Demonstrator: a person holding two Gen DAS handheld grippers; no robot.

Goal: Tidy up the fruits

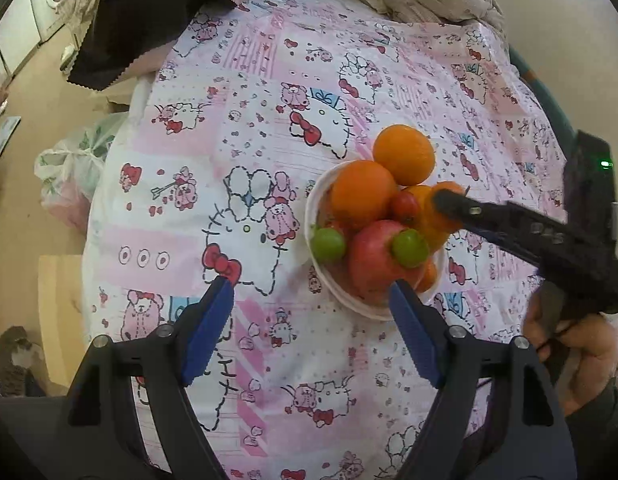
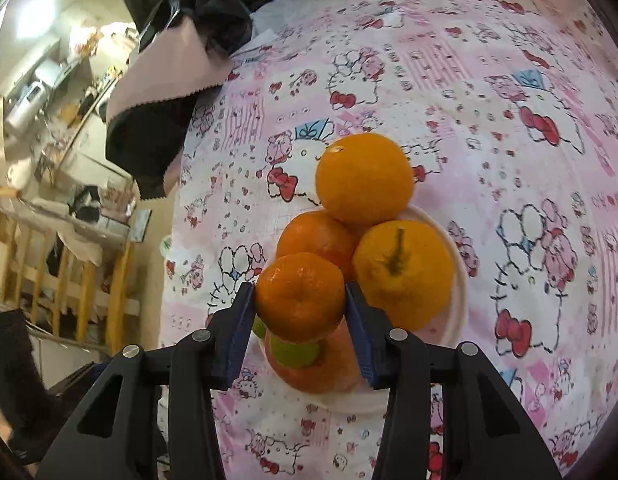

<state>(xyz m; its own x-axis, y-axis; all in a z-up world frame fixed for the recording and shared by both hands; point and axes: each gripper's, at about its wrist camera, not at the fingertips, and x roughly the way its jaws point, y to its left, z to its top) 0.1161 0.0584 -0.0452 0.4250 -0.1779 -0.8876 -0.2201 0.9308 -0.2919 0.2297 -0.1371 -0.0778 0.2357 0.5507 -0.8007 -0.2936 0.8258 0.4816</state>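
Left wrist view looks down on a white bowl (image 1: pixel 315 204) heaped with fruit, standing on a bench covered by a pink-and-white cartoon-cat cloth (image 1: pixel 245 128), nearer its right edge than its left. Two large oranges (image 1: pixel 363 194) sit at the top of the heap, the farther one (image 1: pixel 404 155) hanging over the bowl's far rim. Below them lie a small red tomato (image 1: pixel 405 206), a big pinkish-red tomato (image 1: pixel 375 258) and two round green fruits (image 1: pixel 328 244), one on each side of the big tomato. The left hand-held gripper (image 1: pixel 309 306) hangs over the near rim with its blue pads wide apart and nothing between them.

From the right edge the right hand-held gripper (image 1: pixel 449 200) reaches in over the bowl, a hand (image 1: pixel 577 344) on its grip. In the right wrist view its jaws are closed on a small mandarin (image 2: pixel 300 297), one blue pad (image 2: pixel 235 332) pressed to each side. The mandarin is glossy, deep orange and slightly flattened, its dimpled end facing the camera. It is held above the green fruit and the big tomato. Behind it are three bigger oranges; the right one (image 2: pixel 403 274) is yellower and has a short brown-green stem.

A dark cloth (image 1: pixel 137 28) with a zigzag edge lies at the bench's far left corner.
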